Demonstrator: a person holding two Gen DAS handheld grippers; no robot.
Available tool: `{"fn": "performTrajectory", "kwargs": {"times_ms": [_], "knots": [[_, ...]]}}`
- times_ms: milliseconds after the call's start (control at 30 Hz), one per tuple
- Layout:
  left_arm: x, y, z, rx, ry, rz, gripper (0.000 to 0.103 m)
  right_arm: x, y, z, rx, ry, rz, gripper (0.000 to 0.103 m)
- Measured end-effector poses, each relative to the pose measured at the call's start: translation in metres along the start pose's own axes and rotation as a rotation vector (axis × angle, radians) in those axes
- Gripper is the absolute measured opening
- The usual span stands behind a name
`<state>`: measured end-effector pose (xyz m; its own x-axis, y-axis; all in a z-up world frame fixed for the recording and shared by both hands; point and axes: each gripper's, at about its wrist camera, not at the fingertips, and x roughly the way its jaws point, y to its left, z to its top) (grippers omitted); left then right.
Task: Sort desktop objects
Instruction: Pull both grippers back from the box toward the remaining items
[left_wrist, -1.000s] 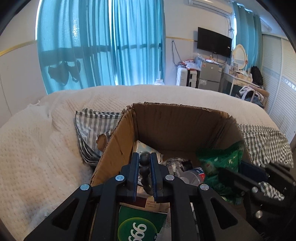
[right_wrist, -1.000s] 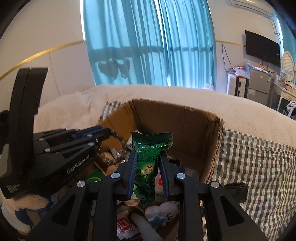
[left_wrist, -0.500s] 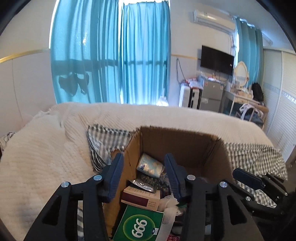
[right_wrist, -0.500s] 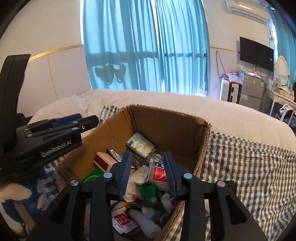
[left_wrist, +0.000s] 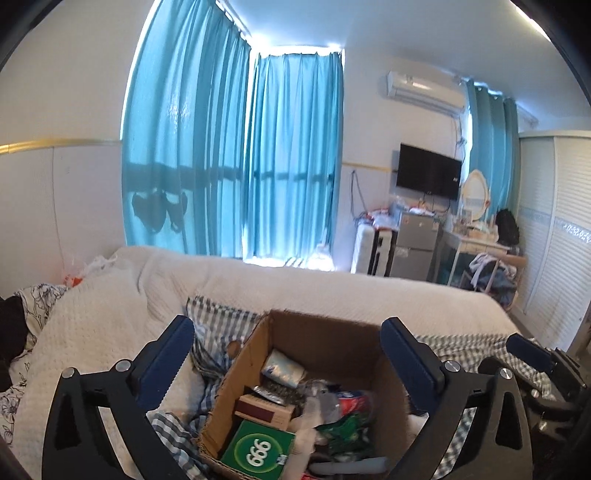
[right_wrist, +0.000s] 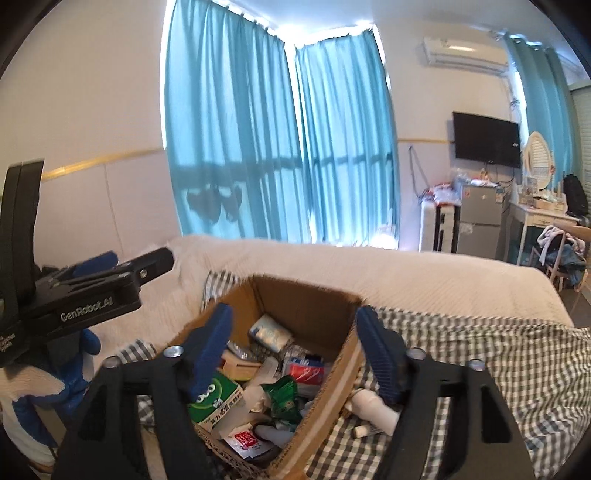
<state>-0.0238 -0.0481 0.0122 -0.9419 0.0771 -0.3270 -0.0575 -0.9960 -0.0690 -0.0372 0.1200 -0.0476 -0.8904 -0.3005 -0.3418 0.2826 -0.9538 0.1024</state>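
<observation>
Hovering both empty grippers over the brown cardboard box (left_wrist: 325, 328), I have just been opening the left gripper (left_wrist: 288, 350) and right gripper (right_wrist: 293, 339) jaws, nothing between them. Near me lies the green crinkled snack packet (right_wrist: 282, 397) among clutter; farther, the white tissue pack (right_wrist: 271, 332). Next pick wants a clear approach.

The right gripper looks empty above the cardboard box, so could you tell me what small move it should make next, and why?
Probably swing the right gripper, its jaws open and empty, rightward and down toward the white bottle on the checked cloth beside the cardboard box. The green packet already lies in the box; the bottle is still outside.
</observation>
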Motion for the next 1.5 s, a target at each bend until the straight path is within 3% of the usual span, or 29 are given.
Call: {"fn": "performTrajectory", "kwargs": {"times_ms": [133,300,567,700,967,1033,1167,1367,1500], "knots": [[-0.02,-0.016,0.007,0.015,-0.047,0.011,0.103,-0.03,-0.015,0.01,0.015,-0.059,-0.044,0.093],[-0.035,-0.033,0.008,0.016,-0.06,-0.001,0.103,-0.059,-0.037,0.013,0.037,-0.102,-0.086,0.103],[-0.047,-0.069,0.004,0.04,-0.059,-0.026,0.103,-0.098,-0.077,0.008,0.049,-0.142,-0.142,0.103],[-0.042,-0.092,-0.001,0.057,-0.039,-0.015,0.103,-0.107,-0.1,0.001,0.062,-0.124,-0.151,0.103],[-0.03,-0.135,-0.02,0.1,-0.002,-0.11,0.103,-0.108,-0.147,-0.019,0.075,-0.047,-0.174,0.103],[-0.026,-0.146,-0.029,0.121,0.0,-0.148,0.103,-0.105,-0.154,-0.023,0.063,-0.024,-0.173,0.103],[-0.016,-0.165,-0.049,0.175,0.013,-0.156,0.103,-0.091,-0.17,-0.032,0.065,0.021,-0.145,0.103],[0.016,-0.191,-0.092,0.235,0.109,-0.17,0.097,-0.056,-0.19,-0.042,0.038,0.102,-0.112,0.1],[0.045,-0.201,-0.115,0.218,0.195,-0.158,0.096,-0.027,-0.198,-0.048,0.01,0.16,-0.088,0.094]]}}
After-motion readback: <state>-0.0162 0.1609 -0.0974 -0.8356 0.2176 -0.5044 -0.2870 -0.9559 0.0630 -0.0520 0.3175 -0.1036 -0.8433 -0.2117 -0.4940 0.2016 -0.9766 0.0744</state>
